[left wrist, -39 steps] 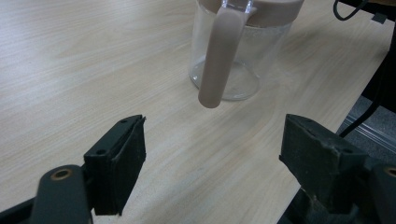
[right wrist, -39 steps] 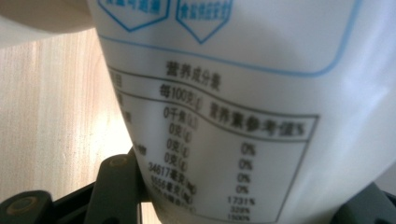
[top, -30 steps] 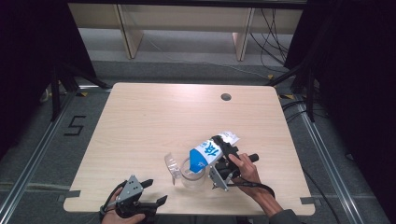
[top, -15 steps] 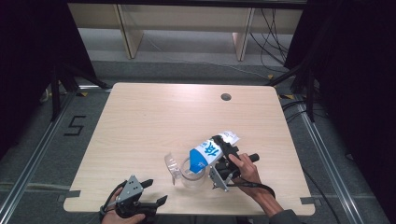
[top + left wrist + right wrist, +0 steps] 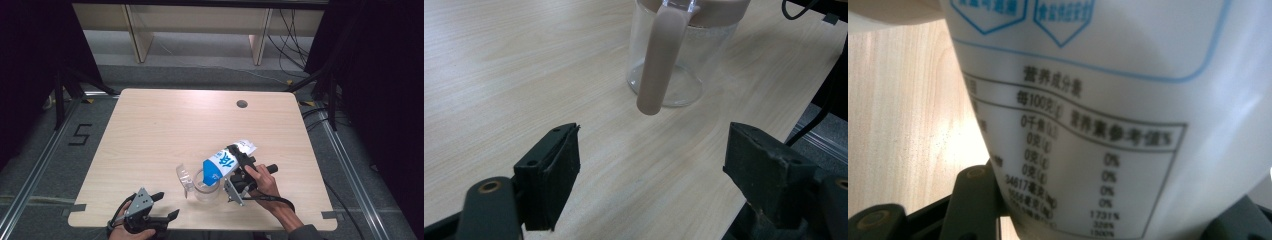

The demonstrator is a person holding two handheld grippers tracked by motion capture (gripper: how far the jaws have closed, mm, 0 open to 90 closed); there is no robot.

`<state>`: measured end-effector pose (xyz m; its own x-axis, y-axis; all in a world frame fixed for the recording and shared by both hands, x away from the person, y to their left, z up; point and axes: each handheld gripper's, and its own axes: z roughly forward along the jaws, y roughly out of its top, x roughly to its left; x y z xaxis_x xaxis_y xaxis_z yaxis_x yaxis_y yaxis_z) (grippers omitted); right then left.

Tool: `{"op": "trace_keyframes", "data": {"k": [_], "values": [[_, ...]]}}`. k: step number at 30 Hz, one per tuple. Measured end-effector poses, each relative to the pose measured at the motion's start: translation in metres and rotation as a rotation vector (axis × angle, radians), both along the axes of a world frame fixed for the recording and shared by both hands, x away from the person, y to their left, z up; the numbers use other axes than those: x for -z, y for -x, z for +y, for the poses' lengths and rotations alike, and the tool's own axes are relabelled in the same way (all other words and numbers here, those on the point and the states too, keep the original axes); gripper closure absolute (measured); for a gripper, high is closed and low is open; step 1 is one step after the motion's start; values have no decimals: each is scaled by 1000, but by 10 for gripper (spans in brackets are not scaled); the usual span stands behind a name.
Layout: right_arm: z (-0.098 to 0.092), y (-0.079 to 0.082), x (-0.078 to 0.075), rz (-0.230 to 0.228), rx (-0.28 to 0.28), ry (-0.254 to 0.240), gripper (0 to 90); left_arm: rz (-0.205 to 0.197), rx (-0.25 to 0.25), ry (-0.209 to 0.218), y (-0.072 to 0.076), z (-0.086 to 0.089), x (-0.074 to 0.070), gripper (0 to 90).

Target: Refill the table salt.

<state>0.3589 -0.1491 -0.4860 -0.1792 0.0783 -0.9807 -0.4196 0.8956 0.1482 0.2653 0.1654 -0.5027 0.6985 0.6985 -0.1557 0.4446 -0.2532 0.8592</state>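
In the high view, the right gripper [image 5: 239, 167] is clamped on a white and blue pouch [image 5: 222, 163], low and right of the frame's centre. The pouch is tilted over a clear jug [image 5: 205, 186]. Its long axis runs from upper right down to lower left, and the low end points into the jug's mouth. To pour well, the person should keep that end above the opening and tip slowly (a fast tilt would likely spill on the table [image 5: 165, 125]). The left gripper [image 5: 162, 207] rests at the bottom edge.

In the left gripper view, the jaws stand wide apart with nothing between them; the jug [image 5: 676, 60] is upright at top centre, its handle [image 5: 659, 62] facing the camera.

In the right gripper view, the pouch [image 5: 1108, 100] sits between the jaws, its printed panel close.
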Motion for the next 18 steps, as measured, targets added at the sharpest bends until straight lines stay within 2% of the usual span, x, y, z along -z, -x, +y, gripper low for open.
{"op": "trace_keyframes", "data": {"k": [2, 3, 5, 6, 7, 8, 11, 12, 14, 15, 17, 18], "values": [[0, -1, 0, -7, -10, 15, 471, -10, 12, -8, -1, 1, 0, 217], [0, 0, -1, -11, -8, 26, 471, 2, 0, 6, 0, 0, 0, 217], [0, 0, -2, -18, -5, 38, 473, 1, 1, 4, 0, 0, 0, 217], [-1, 0, -8, -68, -2, 113, 473, -7, 9, -5, 0, 1, 0, 217], [-1, 1, -8, -60, 1, 121, 473, -9, 11, -8, -1, 1, -1, 217], [-1, 0, -8, -67, -2, 121, 473, 4, -1, 5, 0, 0, 0, 217], [-1, 0, -8, -67, -3, 120, 473, 4, -1, 6, 0, 0, 0, 217], [-3, 2, -3, -26, 35, 56, 473, 3, -1, 5, 0, 0, 0, 217], [-1, 1, -9, -75, 0, 138, 473, 2, 0, 5, 0, 0, 0, 217], [-1, 1, -9, -77, -2, 137, 473, 1, 1, 4, 0, 0, 0, 217], [-1, 0, -7, -64, -5, 116, 475, 0, 2, 2, 0, 1, 0, 217], [-2, 1, -4, -43, 19, 80, 475, 1, 2, 2, 0, 1, 0, 217]]}}
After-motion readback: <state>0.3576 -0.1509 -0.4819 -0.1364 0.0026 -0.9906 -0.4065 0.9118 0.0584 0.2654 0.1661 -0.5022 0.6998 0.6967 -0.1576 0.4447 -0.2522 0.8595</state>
